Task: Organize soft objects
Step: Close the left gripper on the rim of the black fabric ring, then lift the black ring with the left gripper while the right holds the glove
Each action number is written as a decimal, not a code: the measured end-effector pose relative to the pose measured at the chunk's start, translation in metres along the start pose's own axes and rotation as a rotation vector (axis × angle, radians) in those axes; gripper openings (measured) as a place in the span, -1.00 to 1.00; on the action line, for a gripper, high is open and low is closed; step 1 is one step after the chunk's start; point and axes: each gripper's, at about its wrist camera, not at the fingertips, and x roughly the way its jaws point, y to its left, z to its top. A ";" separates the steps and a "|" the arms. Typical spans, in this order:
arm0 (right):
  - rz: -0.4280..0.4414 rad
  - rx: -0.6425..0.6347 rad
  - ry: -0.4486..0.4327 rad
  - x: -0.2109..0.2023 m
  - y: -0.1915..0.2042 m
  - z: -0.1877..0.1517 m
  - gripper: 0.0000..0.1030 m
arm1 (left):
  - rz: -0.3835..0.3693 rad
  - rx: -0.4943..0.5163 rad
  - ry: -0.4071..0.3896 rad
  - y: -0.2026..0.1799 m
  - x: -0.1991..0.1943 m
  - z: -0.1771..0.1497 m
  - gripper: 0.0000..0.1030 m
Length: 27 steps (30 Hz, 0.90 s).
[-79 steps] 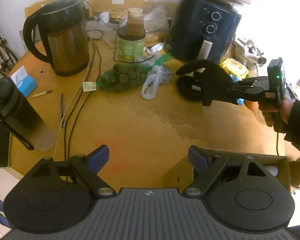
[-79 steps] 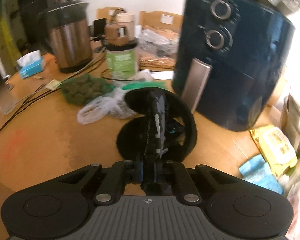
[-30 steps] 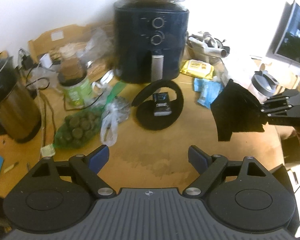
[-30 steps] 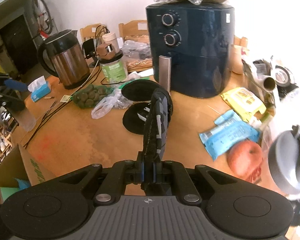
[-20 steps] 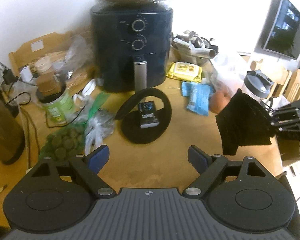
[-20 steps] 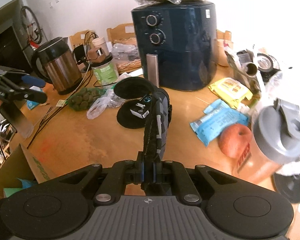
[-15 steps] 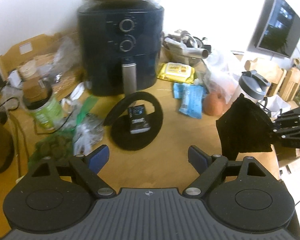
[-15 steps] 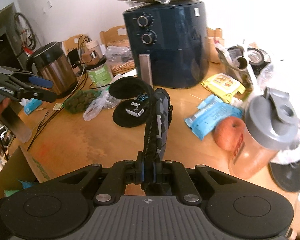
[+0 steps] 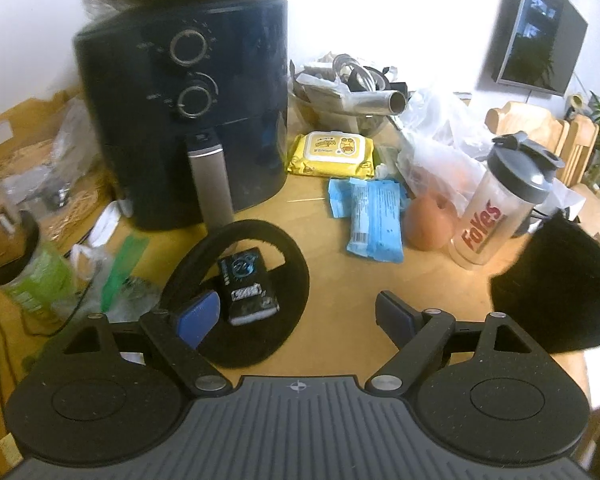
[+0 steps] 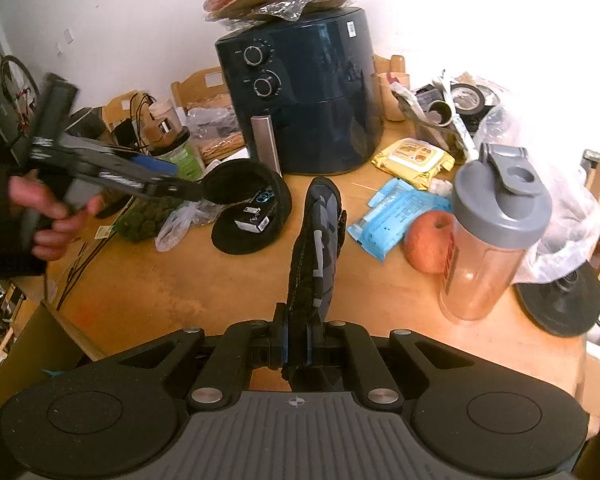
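Right wrist view: gripping a dark glove (image 10: 315,252) between fully closed jaws of the right gripper (image 10: 296,350), cuff pinched, fingers standing upright above the wooden table (image 10: 172,284). Hanging clear of the table, apart from the apple (image 10: 428,242) and the shaker bottle (image 10: 492,236). Left wrist view: holding the left gripper (image 9: 296,316) wide open, nothing between the blue pads, hovering low over the black hat (image 9: 244,300) that lies flat in front of the air fryer (image 9: 188,120) with a small box (image 9: 246,280) sitting on it (hard item on a soft one, worth noting). Same glove showing as a dark mass (image 9: 556,284) at the right edge.

Judging the step: carrying the glove off toward wherever soft things are being gathered, possibly the cardboard box (image 10: 36,344) at the table's edge, though not certain. Doing it well: keeping the pinch firm at the cuff, lifting high enough to clear the bottle, avoiding any swing that could tip it. For the hat, sliding the box off first, then pinching the brim edge rather than the flat crown.
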 end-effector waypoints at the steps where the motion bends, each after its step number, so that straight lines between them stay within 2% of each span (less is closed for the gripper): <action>1: -0.003 0.006 -0.001 -0.001 0.000 -0.001 -0.80 | 0.000 0.000 0.001 0.000 0.008 0.002 0.64; 10: -0.037 0.065 -0.013 -0.010 0.001 -0.014 -0.80 | -0.012 -0.063 0.086 0.000 0.092 0.018 0.24; 14: -0.054 0.077 -0.019 -0.015 0.003 -0.017 -0.80 | -0.005 -0.097 0.087 -0.001 0.118 0.026 0.08; 15: -0.058 0.078 -0.020 -0.017 0.004 -0.019 -0.80 | 0.006 -0.099 0.086 -0.002 0.124 0.027 -0.02; 17: -0.066 0.082 -0.025 -0.021 0.004 -0.021 -0.80 | 0.027 -0.112 0.091 -0.001 0.134 0.028 -0.40; 18: -0.070 0.083 -0.027 -0.023 0.004 -0.022 -0.80 | 0.031 -0.121 0.093 0.000 0.138 0.029 -0.70; 22: -0.081 0.088 -0.035 -0.030 0.001 -0.024 -0.80 | 0.006 -0.166 0.104 0.005 0.136 0.029 -0.77; 27: -0.079 0.084 -0.039 -0.034 -0.004 -0.026 -0.80 | -0.121 -0.227 0.076 0.007 0.097 0.032 -0.79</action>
